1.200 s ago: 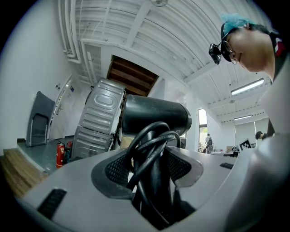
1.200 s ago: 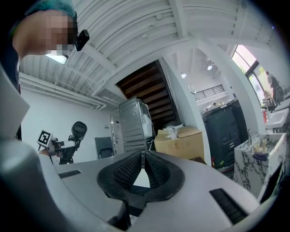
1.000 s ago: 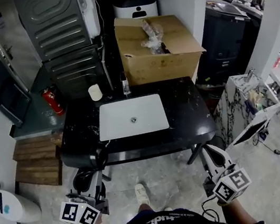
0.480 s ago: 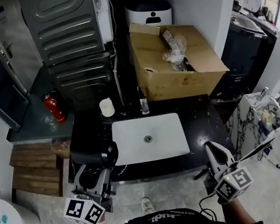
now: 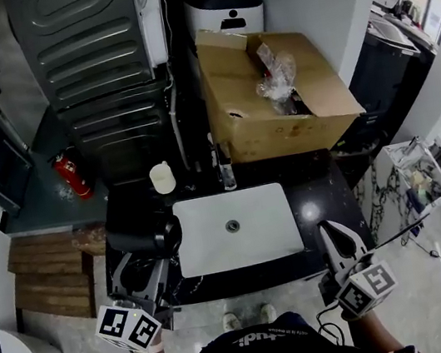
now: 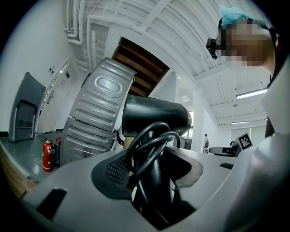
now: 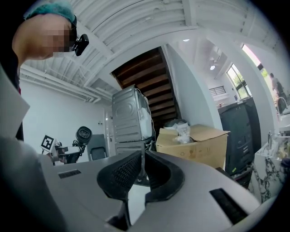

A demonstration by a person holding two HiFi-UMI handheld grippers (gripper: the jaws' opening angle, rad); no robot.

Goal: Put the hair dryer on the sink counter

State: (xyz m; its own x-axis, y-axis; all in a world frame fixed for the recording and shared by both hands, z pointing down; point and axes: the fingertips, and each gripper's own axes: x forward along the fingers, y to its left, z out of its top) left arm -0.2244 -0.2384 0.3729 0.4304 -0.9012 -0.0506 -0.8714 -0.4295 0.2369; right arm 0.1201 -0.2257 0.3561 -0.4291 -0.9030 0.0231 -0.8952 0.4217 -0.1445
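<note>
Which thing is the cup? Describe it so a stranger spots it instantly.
Find the black sink counter with its white basin. At its back left corner stands the cup, short and cream-coloured, the only pale loose item on that dark top.

The hair dryer (image 5: 149, 239) is glossy black, and so is its looped cord (image 6: 154, 149). The counter (image 5: 325, 195) is black with fine pale specks, set around a plain white basin (image 5: 241, 244). The left tongs (image 5: 140, 268) and the right tongs (image 5: 332, 232) are light grey with black dimpled pads and black-and-white square markers. At the far right is a brown cardboard box (image 5: 280, 131), at the far left a red fire extinguisher (image 5: 72, 174), and between them a cream cup (image 5: 162, 178)
</note>
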